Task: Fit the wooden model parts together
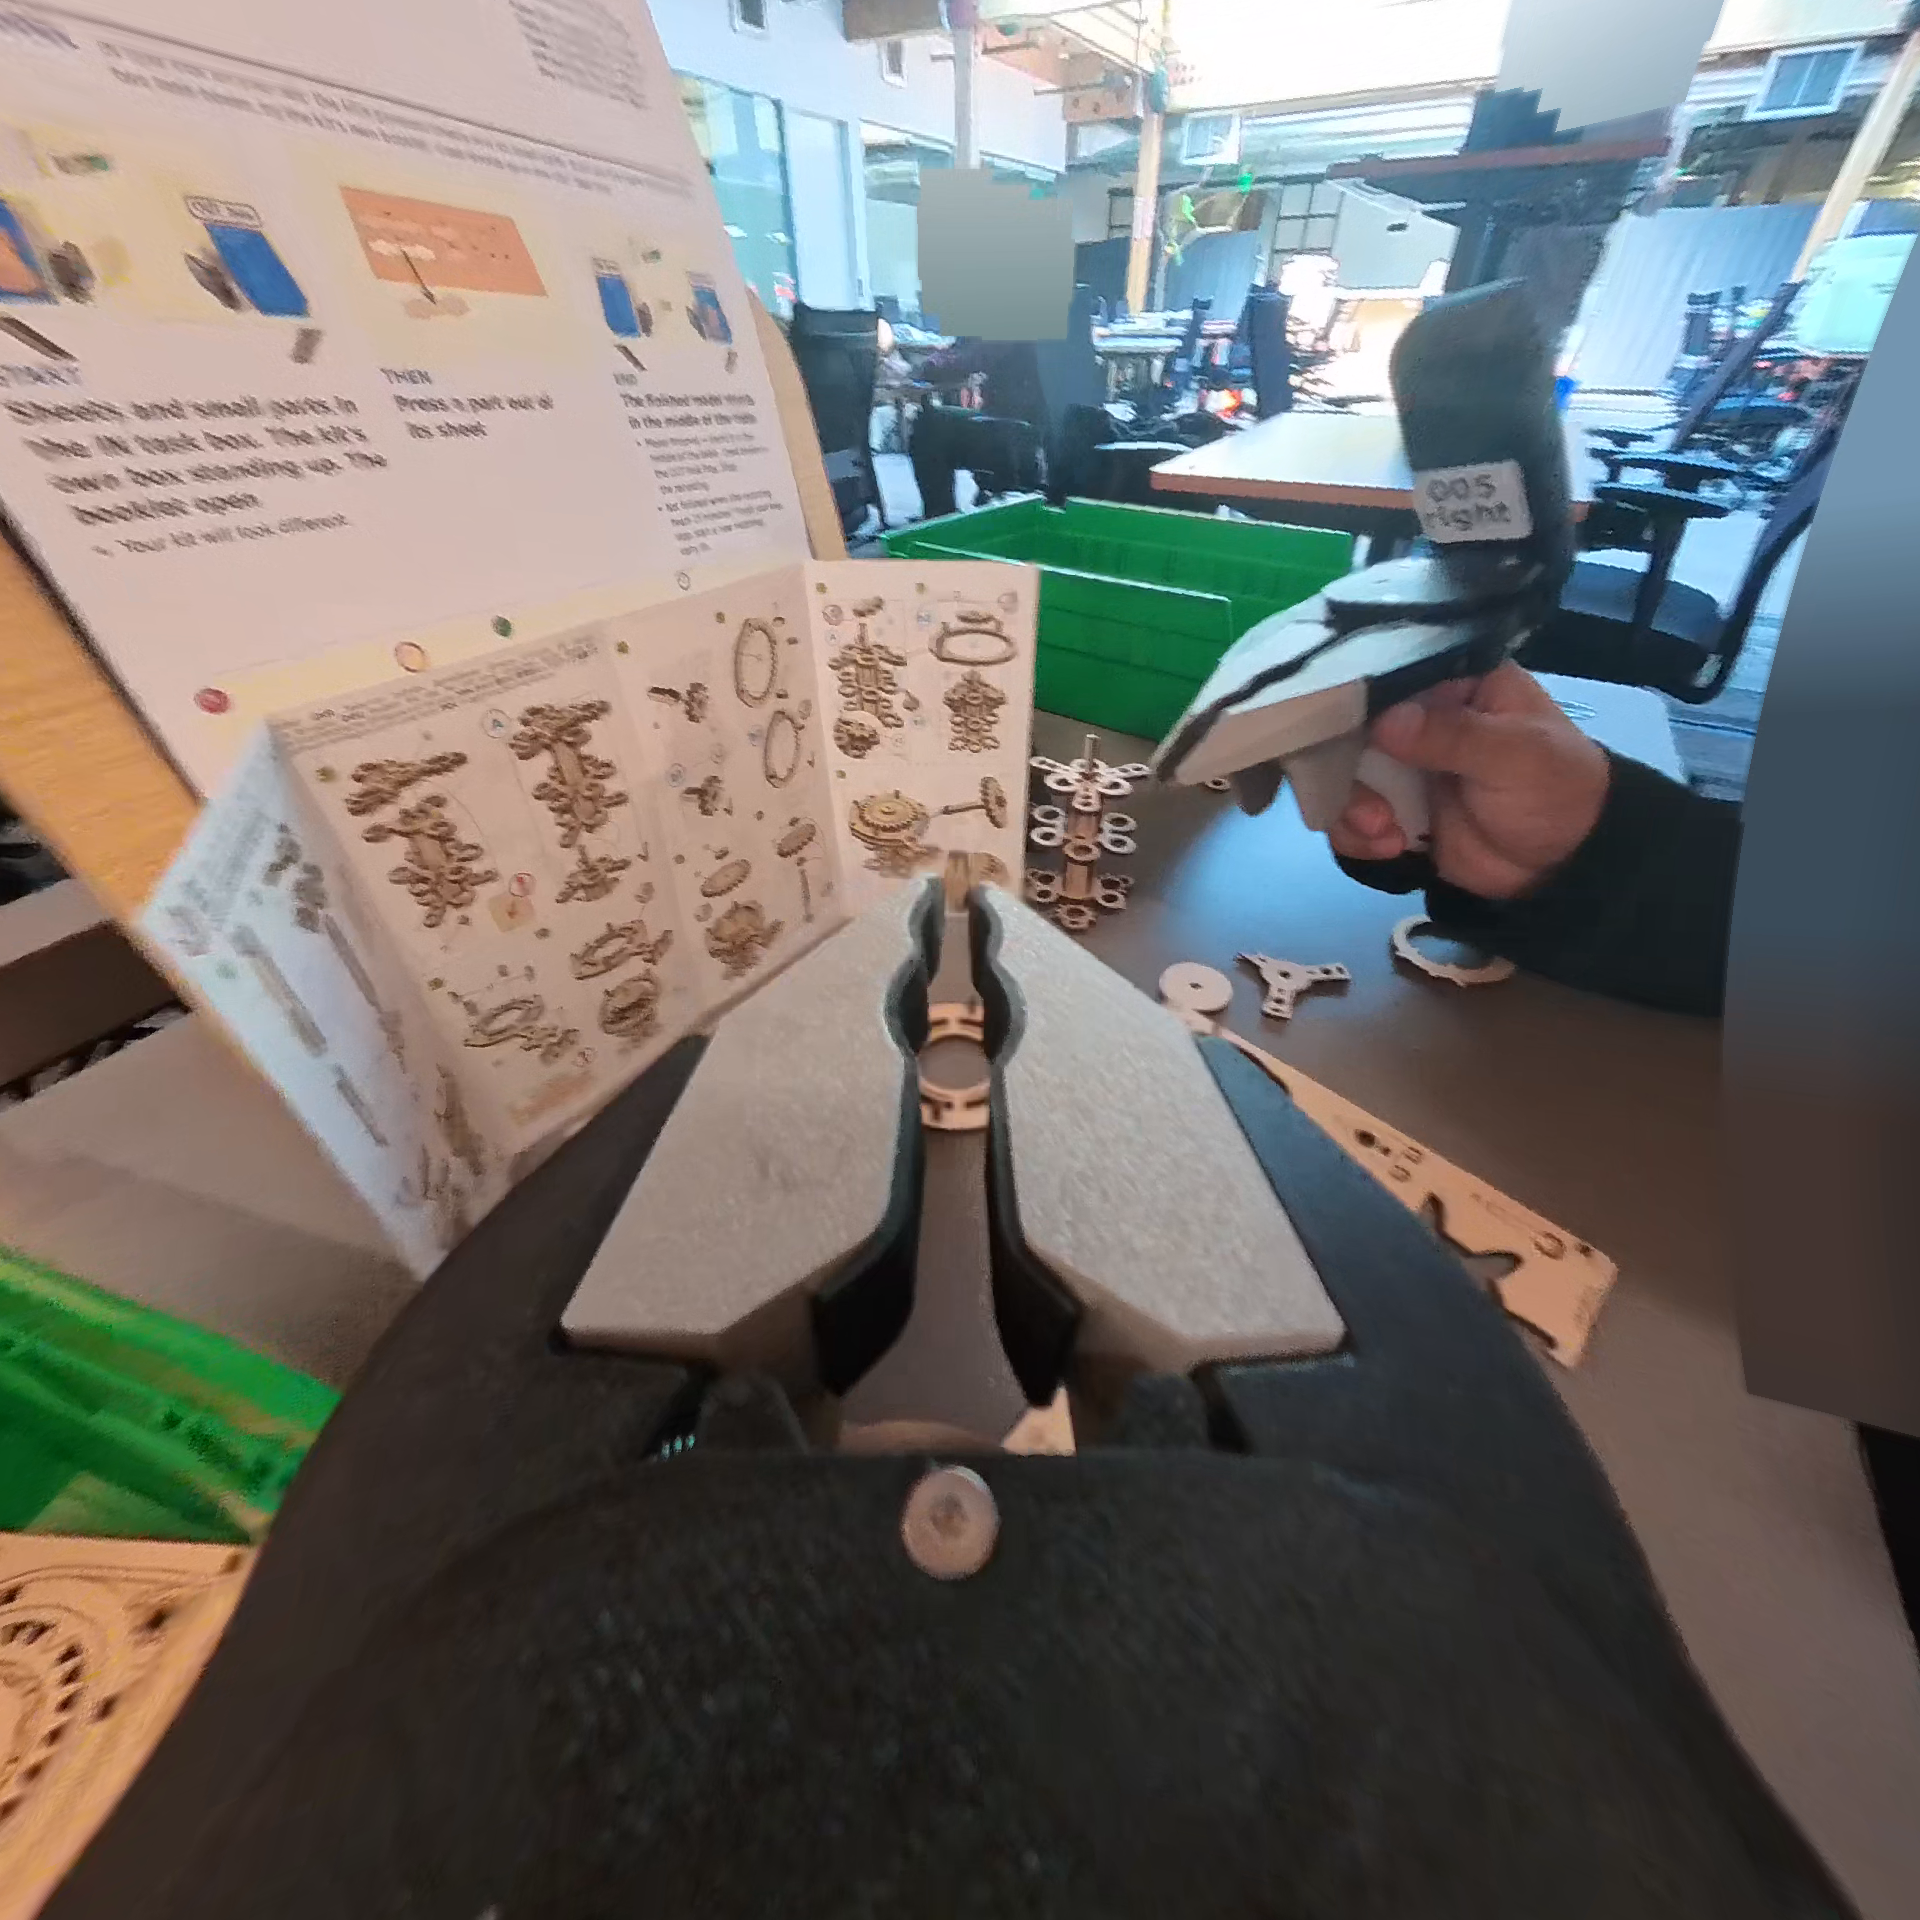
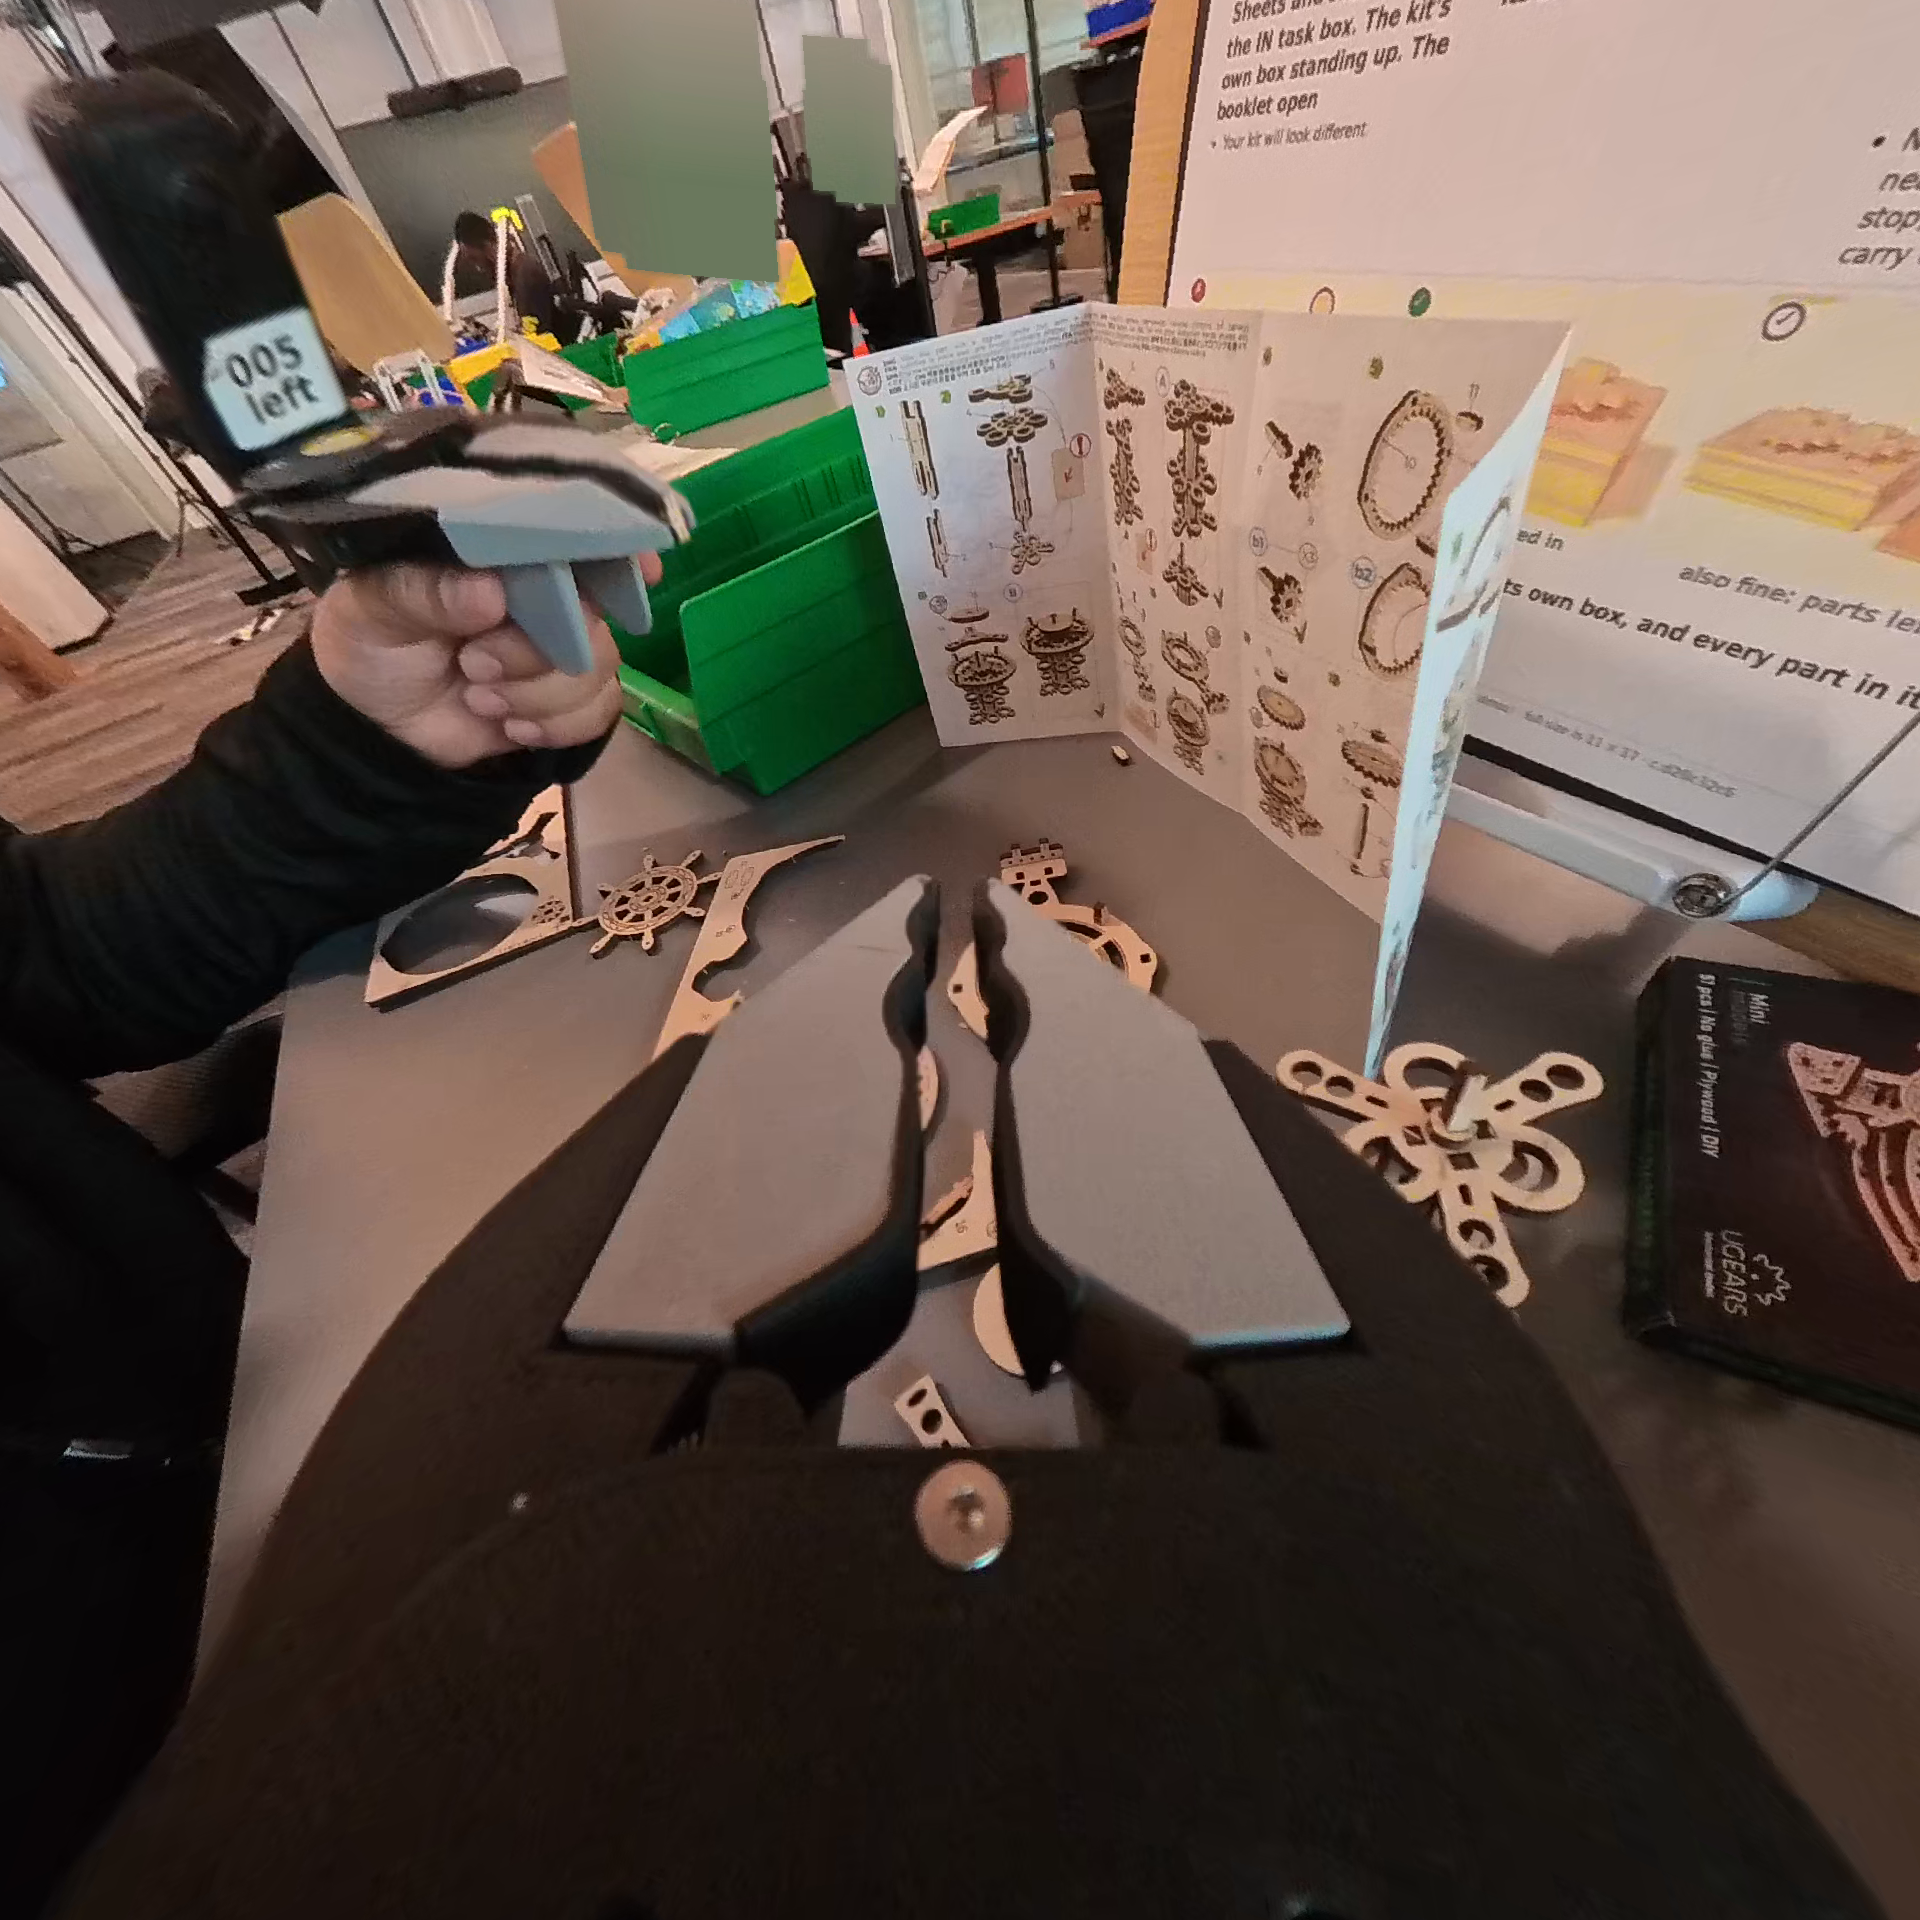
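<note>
My left gripper (image 1: 958, 891) is raised above the table and shut on a small wooden ring part (image 1: 954, 1070), which shows in the gap between its grey pads. It also shows at the upper left of the right wrist view (image 2: 673, 516). My right gripper (image 2: 961, 896) is shut and empty, low over loose wooden parts (image 2: 1091, 930). In the left wrist view its tip (image 1: 1169, 764) is close to the top of a part-built wooden model (image 1: 1081, 831), a shaft with flower-like discs. That model also shows at the right of the right wrist view (image 2: 1455, 1132).
The folded booklet (image 2: 1195, 582) stands at the back, before an instruction board (image 1: 343, 312). Green bins (image 2: 769, 623) stand behind. Punched plywood sheets (image 2: 468, 935) (image 1: 1455, 1226), a ship's wheel piece (image 2: 649, 904), a disc (image 1: 1195, 987) and a three-arm piece (image 1: 1294, 977) lie on the table. A dark kit box (image 2: 1787, 1174) lies at the right. One gripper's finger ends stand about 15 cm off the other's.
</note>
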The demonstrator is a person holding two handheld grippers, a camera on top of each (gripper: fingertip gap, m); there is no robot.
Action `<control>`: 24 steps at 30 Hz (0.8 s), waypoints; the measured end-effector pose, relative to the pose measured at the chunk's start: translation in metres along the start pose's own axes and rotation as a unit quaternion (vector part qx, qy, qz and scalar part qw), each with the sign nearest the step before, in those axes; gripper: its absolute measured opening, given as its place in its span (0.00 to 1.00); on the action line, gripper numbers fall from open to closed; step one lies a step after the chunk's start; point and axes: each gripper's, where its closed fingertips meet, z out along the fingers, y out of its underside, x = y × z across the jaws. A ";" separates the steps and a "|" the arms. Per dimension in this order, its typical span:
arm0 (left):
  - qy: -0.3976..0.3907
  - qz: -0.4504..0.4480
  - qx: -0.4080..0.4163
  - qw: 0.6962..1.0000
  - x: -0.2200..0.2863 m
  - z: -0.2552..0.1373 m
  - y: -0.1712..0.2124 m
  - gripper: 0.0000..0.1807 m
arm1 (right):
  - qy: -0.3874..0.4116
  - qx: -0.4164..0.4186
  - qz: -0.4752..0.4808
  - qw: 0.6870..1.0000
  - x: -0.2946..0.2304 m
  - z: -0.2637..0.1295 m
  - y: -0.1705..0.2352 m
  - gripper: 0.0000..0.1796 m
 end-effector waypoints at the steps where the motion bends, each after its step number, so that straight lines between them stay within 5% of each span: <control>1: 0.017 -0.009 -0.008 1.000 0.005 0.003 0.004 0.00 | -0.004 0.002 0.001 1.000 -0.001 0.000 -0.001 0.02; 13: 0.194 -0.134 -0.096 0.967 0.068 0.025 0.046 0.00 | -0.123 -0.054 -0.039 0.990 -0.051 0.016 0.018 0.02; 24: 0.213 -0.092 -0.144 0.962 0.087 0.031 0.067 0.00 | -0.171 -0.084 -0.049 0.980 -0.074 0.026 0.031 0.03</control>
